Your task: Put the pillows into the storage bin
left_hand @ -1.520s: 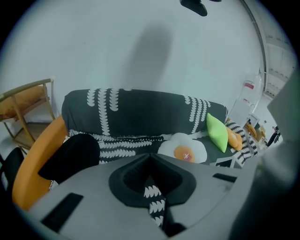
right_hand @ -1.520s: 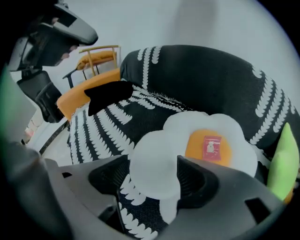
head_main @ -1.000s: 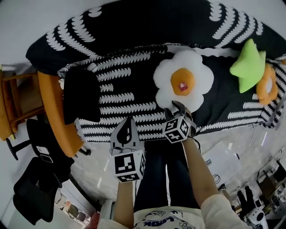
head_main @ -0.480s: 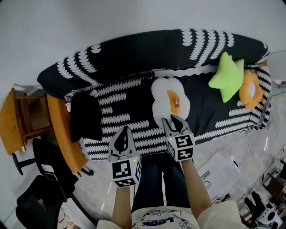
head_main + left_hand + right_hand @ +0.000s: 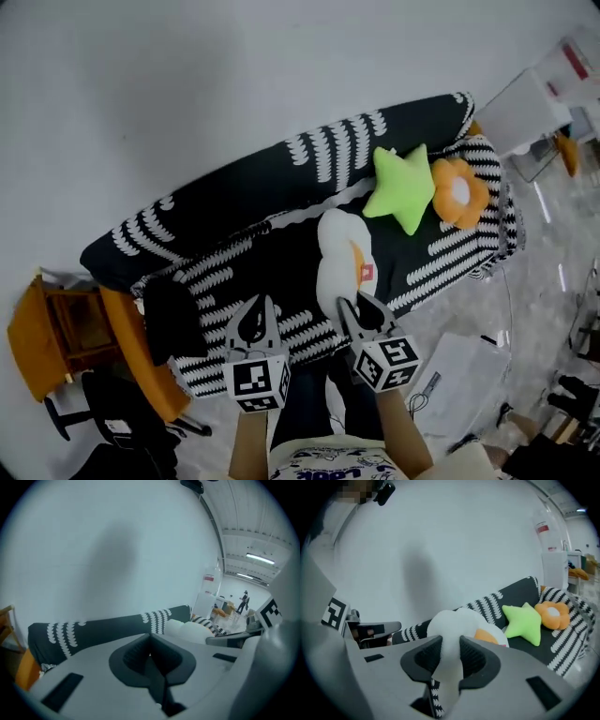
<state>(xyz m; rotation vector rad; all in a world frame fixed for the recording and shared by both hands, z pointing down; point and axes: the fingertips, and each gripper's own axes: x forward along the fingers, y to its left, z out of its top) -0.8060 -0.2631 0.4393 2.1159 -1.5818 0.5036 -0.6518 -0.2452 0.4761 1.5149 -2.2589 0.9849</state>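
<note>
A white flower pillow (image 5: 336, 255) with an orange centre stands tipped up from the black-and-white sofa (image 5: 281, 183). My right gripper (image 5: 355, 307) is shut on its near edge. In the right gripper view the white fabric (image 5: 454, 620) is pinched between both pads (image 5: 476, 660). A green star pillow (image 5: 403, 186) and an orange flower pillow (image 5: 459, 192) lie at the sofa's right end; the right gripper view also shows the star (image 5: 524, 622) and the flower (image 5: 553, 613). My left gripper (image 5: 256, 321) hangs to the left over the seat edge, shut and empty (image 5: 151, 656).
A black cushion (image 5: 169, 317) lies on the sofa's left end. An orange wooden side table (image 5: 42, 337) and a black office chair (image 5: 122, 431) stand to the left. White sheets (image 5: 459, 370) lie on the floor at right. A white cabinet (image 5: 530, 98) stands beyond the sofa's right end.
The white pillow lay flat on the seat; now its near edge is gripped and it is tipped upright. The head view has swung, showing more wall and the sofa further away.
</note>
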